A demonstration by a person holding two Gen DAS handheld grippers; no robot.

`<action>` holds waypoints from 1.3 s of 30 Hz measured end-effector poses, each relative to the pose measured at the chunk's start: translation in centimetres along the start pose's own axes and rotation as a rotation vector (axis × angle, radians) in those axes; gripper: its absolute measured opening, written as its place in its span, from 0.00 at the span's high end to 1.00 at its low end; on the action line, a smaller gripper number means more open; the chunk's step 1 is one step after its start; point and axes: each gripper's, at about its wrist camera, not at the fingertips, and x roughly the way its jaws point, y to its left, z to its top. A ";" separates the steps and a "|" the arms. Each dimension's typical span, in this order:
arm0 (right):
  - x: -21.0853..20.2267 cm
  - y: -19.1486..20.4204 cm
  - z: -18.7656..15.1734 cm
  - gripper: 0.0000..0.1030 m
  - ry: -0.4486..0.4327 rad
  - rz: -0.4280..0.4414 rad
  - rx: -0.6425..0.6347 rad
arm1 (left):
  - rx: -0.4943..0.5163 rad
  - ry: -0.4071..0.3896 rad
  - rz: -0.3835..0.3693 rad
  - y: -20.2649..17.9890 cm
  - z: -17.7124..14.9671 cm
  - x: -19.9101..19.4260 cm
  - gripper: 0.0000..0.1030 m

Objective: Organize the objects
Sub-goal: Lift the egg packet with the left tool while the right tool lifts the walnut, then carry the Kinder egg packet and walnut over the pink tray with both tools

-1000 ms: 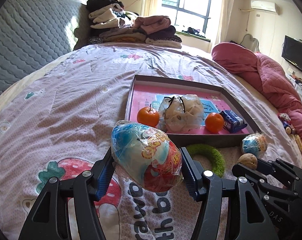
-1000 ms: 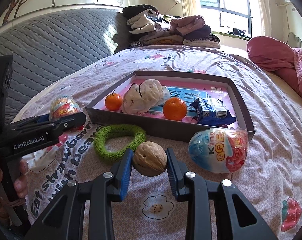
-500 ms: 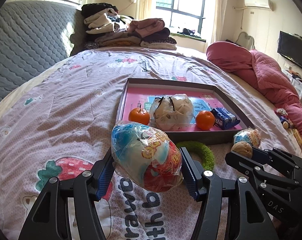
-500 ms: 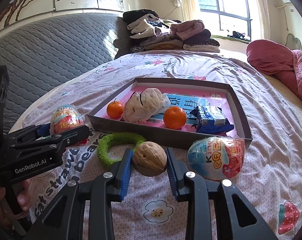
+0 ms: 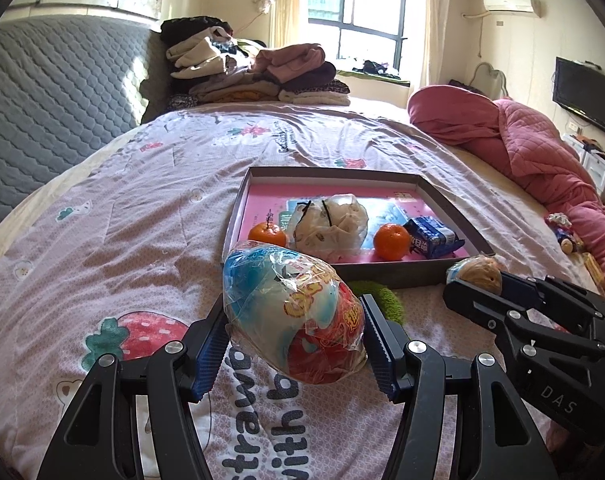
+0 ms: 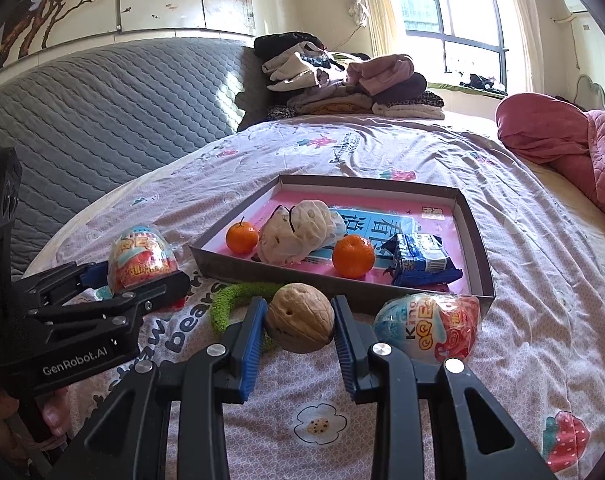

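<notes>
Step in hand: both hands are carrying items toward the box [image 6: 476,236] on the bed; judging by what is already lying inside it, this is the gathering stage of the tidying.
Left gripper [image 5: 292,338]: it is clamping a wrapped toy egg [image 5: 292,316] between its blue pads, holding it clear of the bedspread [image 5: 102,208], just short of the box's near wall.
Right gripper [image 6: 300,320]: it is pinching a walnut [image 6: 301,317] between its pads, hovering above the bedspread near the box's front edge.
Where the things are: two oranges [image 6: 353,256], a white plastic bag [image 6: 298,232] and a blue snack packet [image 6: 420,264] are already sitting in the box; a second toy egg [image 6: 428,326] and a green ring [image 6: 238,298] are lying on the bedspread just in front of it.
Next move, as a judgement: each gripper is needing to clear the box's low wall, come down over a bare pink patch and only then let go; the walnut looks likely to roll, so it wants releasing low.
Risk: the egg's loose crinkly film is looking slippery, and the box's free space is narrow.
Writing on grippers: "GenRobot.AI" on the left one, "DAS" on the right.
Writing on eggs: "King" and "QQ E" partly showing.
Writing on bedspread: "bears" and part of "strawb…", "with b…".
Box lining: large Chinese characters, too hidden to read.
</notes>
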 end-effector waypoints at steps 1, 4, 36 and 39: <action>-0.1 0.0 0.0 0.68 -0.002 -0.002 0.000 | 0.003 -0.001 0.000 -0.2 0.0 -0.2 0.38; -0.7 0.0 0.2 0.68 -0.018 -0.006 -0.005 | 0.010 -0.010 0.007 -0.7 0.1 -0.7 0.38; -4.5 0.1 3.4 0.68 -0.137 0.011 -0.037 | 0.003 -0.084 0.036 -1.8 2.8 -4.4 0.38; -4.6 0.0 3.8 0.68 -0.139 0.008 -0.042 | 0.006 -0.086 0.039 -1.8 3.3 -4.3 0.38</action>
